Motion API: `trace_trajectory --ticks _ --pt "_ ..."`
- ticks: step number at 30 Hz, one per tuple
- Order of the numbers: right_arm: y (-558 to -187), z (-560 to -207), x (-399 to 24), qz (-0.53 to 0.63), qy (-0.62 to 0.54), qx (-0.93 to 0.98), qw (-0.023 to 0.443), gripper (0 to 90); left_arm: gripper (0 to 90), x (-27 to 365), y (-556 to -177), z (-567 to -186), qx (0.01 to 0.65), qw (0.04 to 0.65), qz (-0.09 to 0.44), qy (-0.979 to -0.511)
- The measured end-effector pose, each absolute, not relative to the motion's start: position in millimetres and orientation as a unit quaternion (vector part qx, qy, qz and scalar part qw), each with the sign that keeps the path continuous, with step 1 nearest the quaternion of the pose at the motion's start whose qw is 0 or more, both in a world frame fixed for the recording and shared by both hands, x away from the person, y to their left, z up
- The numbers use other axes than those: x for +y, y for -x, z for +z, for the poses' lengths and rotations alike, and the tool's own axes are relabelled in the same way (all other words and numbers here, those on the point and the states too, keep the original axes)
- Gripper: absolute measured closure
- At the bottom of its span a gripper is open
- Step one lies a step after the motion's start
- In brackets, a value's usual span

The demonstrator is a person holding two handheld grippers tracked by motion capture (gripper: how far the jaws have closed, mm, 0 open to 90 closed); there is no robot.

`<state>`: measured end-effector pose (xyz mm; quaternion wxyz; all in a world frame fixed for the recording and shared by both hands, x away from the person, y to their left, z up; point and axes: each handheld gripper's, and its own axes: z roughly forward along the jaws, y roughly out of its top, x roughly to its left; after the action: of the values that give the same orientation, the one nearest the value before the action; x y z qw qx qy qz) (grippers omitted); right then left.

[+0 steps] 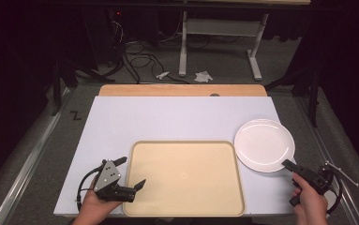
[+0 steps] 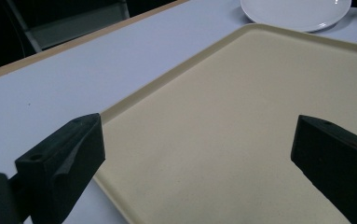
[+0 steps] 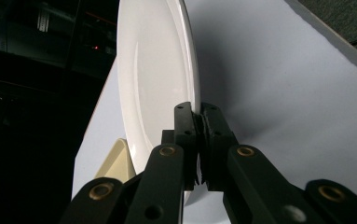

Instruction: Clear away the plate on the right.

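A round white plate (image 1: 264, 143) lies on the white tabletop (image 1: 168, 117), just right of a beige tray (image 1: 186, 176). My right gripper (image 1: 288, 164) is shut on the plate's near rim. In the right gripper view the two jaws pinch the plate (image 3: 153, 70) edge at the right gripper (image 3: 198, 114) tips, and a tray corner (image 3: 115, 158) shows beyond. My left gripper (image 1: 131, 172) is open over the tray's left edge and holds nothing. In the left gripper view the left gripper (image 2: 197, 135) jaws stand wide apart above the bare tray (image 2: 241, 116), with the plate (image 2: 297, 11) far off.
A wooden strip (image 1: 182, 90) runs along the table's far edge. Behind the table, a white stand's legs (image 1: 254, 61), cables (image 1: 139, 58) and paper scraps (image 1: 203, 76) lie on the grey floor. Dark surroundings flank both sides.
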<state>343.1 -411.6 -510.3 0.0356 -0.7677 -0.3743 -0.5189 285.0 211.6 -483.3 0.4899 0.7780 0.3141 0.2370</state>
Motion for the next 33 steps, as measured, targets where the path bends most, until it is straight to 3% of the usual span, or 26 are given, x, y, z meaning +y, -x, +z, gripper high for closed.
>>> trace_trajectory --ticks 16,33 --pt "-336 -501 -418 -0.545 0.751 -0.373 0.025 88.8 3.6 212 -284 -482 0.313 0.492 0.238 -0.776" --pt "-342 -487 -400 -0.566 0.714 -0.409 0.044 88.7 3.6 213 -284 -481 0.316 0.494 0.243 -0.772"
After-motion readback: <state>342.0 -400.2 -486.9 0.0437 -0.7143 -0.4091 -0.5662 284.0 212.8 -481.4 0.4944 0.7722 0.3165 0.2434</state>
